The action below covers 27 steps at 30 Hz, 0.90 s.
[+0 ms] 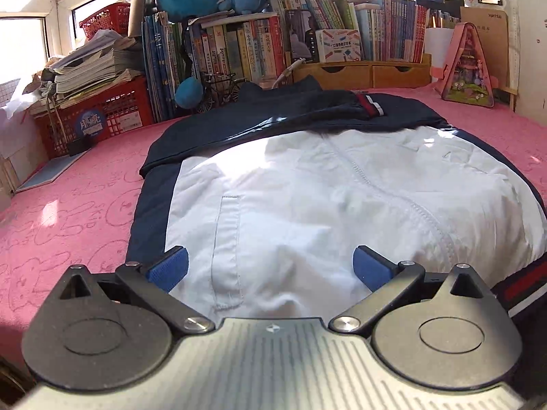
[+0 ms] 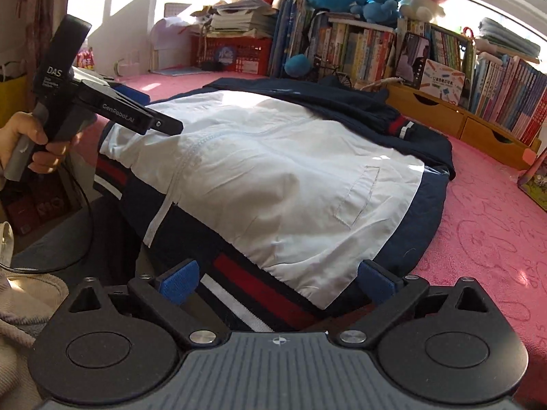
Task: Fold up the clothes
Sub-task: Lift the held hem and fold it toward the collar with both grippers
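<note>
Both claws are standing wide apart right now, gripping nothing. Left claw (image 1: 270, 266) is hovering over the near edge of the jacket (image 1: 342, 198), its blue pads (image 1: 169, 268) spread either side of the white front panel, beside the pocket; whether they are touching the cloth I cannot tell. Right claw (image 2: 278, 282) is poised just as wide over the red, white and navy striped hem (image 2: 253, 290), nothing pinched between its pads. From the right camera, a hand (image 2: 27, 143) is gripping the left claw's handle at the jacket's other side. That jacket is lying flat on the pink cover (image 2: 489, 225), navy sleeves folded across its top, a row of books (image 1: 239, 51) lining the back.
</note>
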Available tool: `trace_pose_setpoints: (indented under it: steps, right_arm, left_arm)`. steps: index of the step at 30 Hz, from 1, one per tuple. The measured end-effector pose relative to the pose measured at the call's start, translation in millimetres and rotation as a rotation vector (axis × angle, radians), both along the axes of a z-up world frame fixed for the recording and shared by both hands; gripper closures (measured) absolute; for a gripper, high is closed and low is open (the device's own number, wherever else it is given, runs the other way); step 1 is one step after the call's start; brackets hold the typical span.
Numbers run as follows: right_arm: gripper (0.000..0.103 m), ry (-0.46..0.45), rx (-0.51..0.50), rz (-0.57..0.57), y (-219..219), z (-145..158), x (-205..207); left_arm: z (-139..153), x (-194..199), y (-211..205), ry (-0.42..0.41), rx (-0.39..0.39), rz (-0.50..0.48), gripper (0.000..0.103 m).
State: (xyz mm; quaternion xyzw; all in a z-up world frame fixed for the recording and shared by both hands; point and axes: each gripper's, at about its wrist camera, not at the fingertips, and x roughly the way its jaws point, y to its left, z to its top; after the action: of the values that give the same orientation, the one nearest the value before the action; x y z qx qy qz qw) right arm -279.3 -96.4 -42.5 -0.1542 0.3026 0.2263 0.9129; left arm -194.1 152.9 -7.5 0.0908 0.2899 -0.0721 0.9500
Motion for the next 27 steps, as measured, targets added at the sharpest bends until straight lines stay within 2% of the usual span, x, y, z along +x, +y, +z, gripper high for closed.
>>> trace_pose_setpoints:
  steps: [2, 6, 7, 9, 11, 12, 14, 16, 18, 20, 24, 27]
  right_arm:
    - [0.000, -0.017, -0.070, 0.001, 9, -10, -6]
    - [0.000, -0.084, -0.327, -0.036, 33, -37, -15]
    - [0.001, -0.116, -0.394, -0.058, 38, -45, -18]
    - [0.007, -0.182, -0.452, -0.093, 43, -51, -22]
    - [0.029, -0.213, -0.407, -0.113, 43, -44, -25]
    - [0.033, -0.211, -0.351, -0.117, 41, -36, -26]
    - [0.051, -0.240, -0.260, -0.135, 37, -17, -28]
    - [0.058, -0.293, -0.207, -0.159, 36, 2, -29]
    - [0.061, -0.334, -0.175, -0.166, 37, 18, -24]
    - [0.071, -0.349, -0.156, -0.163, 38, 25, -10]
    - [0.084, -0.326, -0.069, -0.182, 39, 35, 32]
    - [0.089, -0.309, 0.034, -0.224, 33, 51, 65]
  left_arm:
    - [-5, -19, 6, 0.015, 0.004, 0.011, 0.000]
    - [-23, -38, 12, 0.083, 0.049, 0.032, 0.000]
    - [-28, -42, 13, 0.097, 0.069, 0.033, 0.000]
    - [-36, -46, 12, 0.109, 0.109, 0.029, 0.000]
    - [-43, -46, 10, 0.111, 0.141, 0.033, 0.000]
    - [-44, -45, 9, 0.111, 0.146, 0.037, 0.000]
    - [-43, -43, 6, 0.103, 0.139, 0.037, 0.000]
    - [-40, -43, 1, 0.087, 0.131, 0.022, 0.000]
    - [-37, -43, -4, 0.070, 0.122, 0.004, 0.000]
    - [-34, -44, -9, 0.053, 0.113, -0.013, 0.000]
    - [-21, -45, -20, 0.000, 0.123, -0.056, 0.000]
    - [-15, -45, -32, -0.059, 0.181, -0.099, 0.000]
